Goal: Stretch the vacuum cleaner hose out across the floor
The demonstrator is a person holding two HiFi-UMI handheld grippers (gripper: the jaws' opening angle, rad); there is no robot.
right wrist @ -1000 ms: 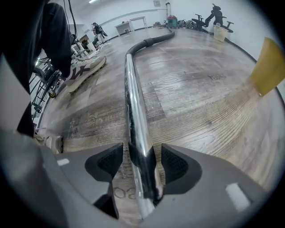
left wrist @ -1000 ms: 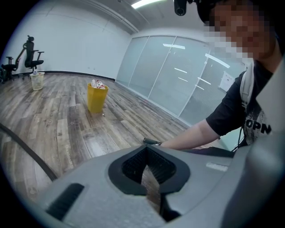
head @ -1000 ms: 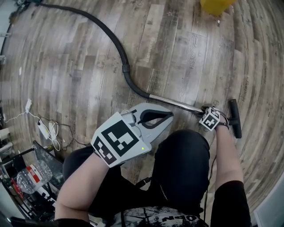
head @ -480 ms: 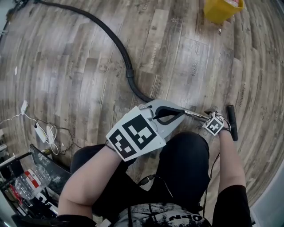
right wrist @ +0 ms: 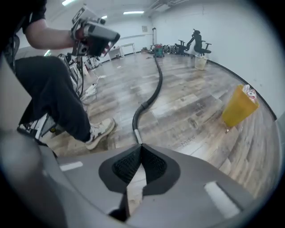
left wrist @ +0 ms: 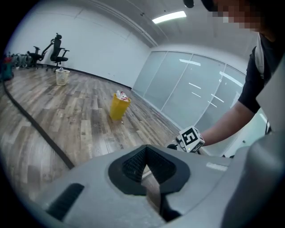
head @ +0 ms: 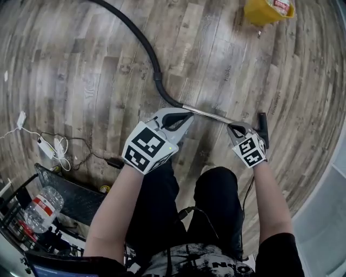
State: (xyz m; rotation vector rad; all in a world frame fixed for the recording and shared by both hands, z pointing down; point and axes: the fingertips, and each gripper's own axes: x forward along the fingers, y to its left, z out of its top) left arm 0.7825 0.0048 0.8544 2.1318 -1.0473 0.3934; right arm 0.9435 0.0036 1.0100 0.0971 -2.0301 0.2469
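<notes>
A black vacuum hose (head: 138, 32) runs from the top left to a cuff and bends into a metal tube (head: 208, 113). The black floor nozzle (head: 263, 125) lies past the tube on the wood floor. My left gripper (head: 187, 115) hovers shut just left of the tube, nothing in it. My right gripper (head: 232, 127) is shut over the tube's nozzle end. In the right gripper view the tube (right wrist: 137, 137) vanishes behind the closed tips (right wrist: 140, 149), with only floor showing between the pads. In the left gripper view that gripper (left wrist: 144, 150) is shut and the hose (left wrist: 35, 129) lies far left.
A yellow bin (head: 265, 11) stands beyond the nozzle. White cables and an adapter (head: 51, 149) lie at the left. A black wire rack (head: 70, 197) with a water bottle (head: 40, 208) sits beside the person's legs. A shoe (right wrist: 100, 131) rests near the tube.
The head view has shifted. My left gripper has moved up next to the tube. My right gripper looks larger and nearer, now over the tube's nozzle end.
</notes>
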